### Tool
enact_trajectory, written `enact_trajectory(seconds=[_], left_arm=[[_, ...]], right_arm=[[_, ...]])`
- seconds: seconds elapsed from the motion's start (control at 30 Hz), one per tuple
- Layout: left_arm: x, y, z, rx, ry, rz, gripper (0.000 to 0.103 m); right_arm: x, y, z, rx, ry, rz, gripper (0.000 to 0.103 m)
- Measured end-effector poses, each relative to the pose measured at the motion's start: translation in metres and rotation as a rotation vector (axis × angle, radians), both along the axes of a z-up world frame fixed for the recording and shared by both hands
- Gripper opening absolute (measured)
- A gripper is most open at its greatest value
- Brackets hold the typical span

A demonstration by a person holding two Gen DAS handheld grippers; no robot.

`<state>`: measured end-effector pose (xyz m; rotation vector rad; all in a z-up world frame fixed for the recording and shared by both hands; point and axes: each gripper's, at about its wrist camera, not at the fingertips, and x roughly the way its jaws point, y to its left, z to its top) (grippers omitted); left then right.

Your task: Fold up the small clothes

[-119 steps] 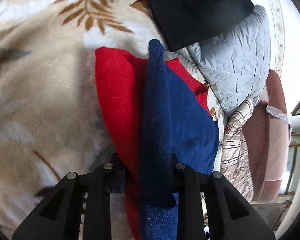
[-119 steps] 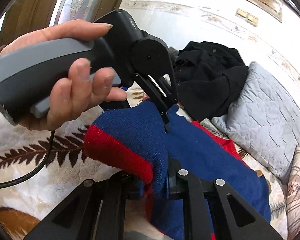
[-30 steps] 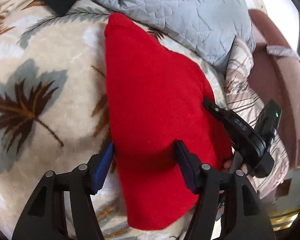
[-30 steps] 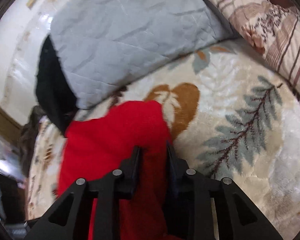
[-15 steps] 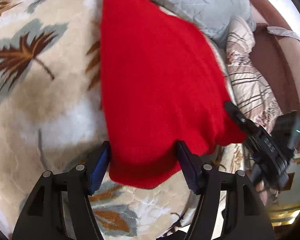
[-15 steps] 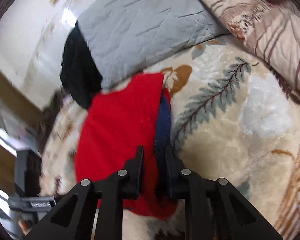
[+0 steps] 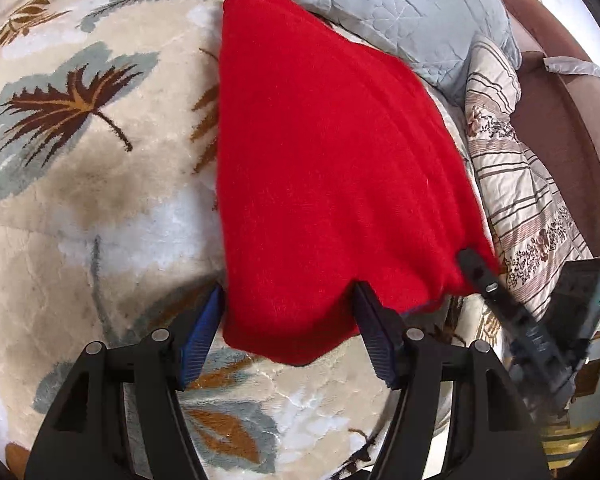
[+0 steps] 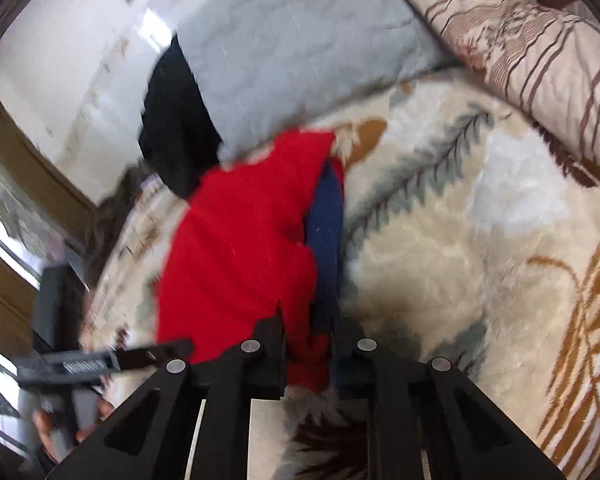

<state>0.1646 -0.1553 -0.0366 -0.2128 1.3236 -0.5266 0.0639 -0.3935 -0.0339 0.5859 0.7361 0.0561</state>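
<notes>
A red knit garment (image 7: 324, 168) with a blue underside lies folded on the leaf-patterned blanket (image 7: 80, 208). My left gripper (image 7: 290, 312) stands open, its blue-padded fingers on either side of the garment's near end. The cloth there rests on the blanket. My right gripper (image 8: 308, 320) has a bunched fold of the garment's red and blue edge (image 8: 324, 240) between its narrow jaws, which are closing on it. In the left wrist view the right gripper (image 7: 484, 280) sits at the garment's near right corner. The left gripper (image 8: 156, 354) shows blurred at the right view's lower left.
A grey quilted pillow (image 7: 380, 12) lies just beyond the garment. Right of it is a striped, flowered pillow (image 7: 520, 184), then a brown padded bed end (image 7: 560, 120). A black garment (image 8: 176, 120) is heaped beside the grey pillow. A hand (image 8: 44, 428) holds the left tool.
The left gripper drew back along the garment, so the near hem now lies between its fingers. The right gripper slid to the near right corner and its jaws narrowed on the cloth.
</notes>
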Motion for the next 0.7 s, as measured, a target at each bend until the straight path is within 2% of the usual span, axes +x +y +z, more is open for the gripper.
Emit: enact_trajectory(seconds=[0.13, 0.2, 0.27, 0.4, 0.5, 0.57, 0.7], left_arm=[[-0.002, 0.000, -0.005, 0.017, -0.017, 0.011, 0.066], [-0.006, 0.002, -0.003, 0.027, -0.033, 0.028, 0.066], [-0.014, 0.001, 0.008, 0.062, -0.098, 0.042, 0.065], [-0.029, -0.001, 0.026, 0.165, -0.249, 0.057, 0.065], [-0.037, 0.002, 0.034, 0.214, -0.324, 0.066, 0.065], [-0.038, 0.002, 0.036, 0.228, -0.342, 0.069, 0.065], [-0.040, 0.003, 0.037, 0.241, -0.336, 0.075, 0.065]], right_arm=[[0.013, -0.001, -0.026, 0.006, 0.137, 0.007, 0.018], [0.009, -0.004, -0.023, 0.039, 0.117, -0.016, 0.026], [0.001, -0.005, -0.013, 0.045, 0.083, -0.043, 0.029], [-0.016, -0.005, 0.003, -0.021, 0.040, -0.081, 0.032], [-0.022, -0.002, 0.009, -0.072, 0.038, -0.086, 0.036], [-0.025, 0.002, 0.012, -0.104, 0.046, -0.081, 0.043], [-0.031, 0.014, 0.017, -0.220, 0.083, -0.065, 0.049]])
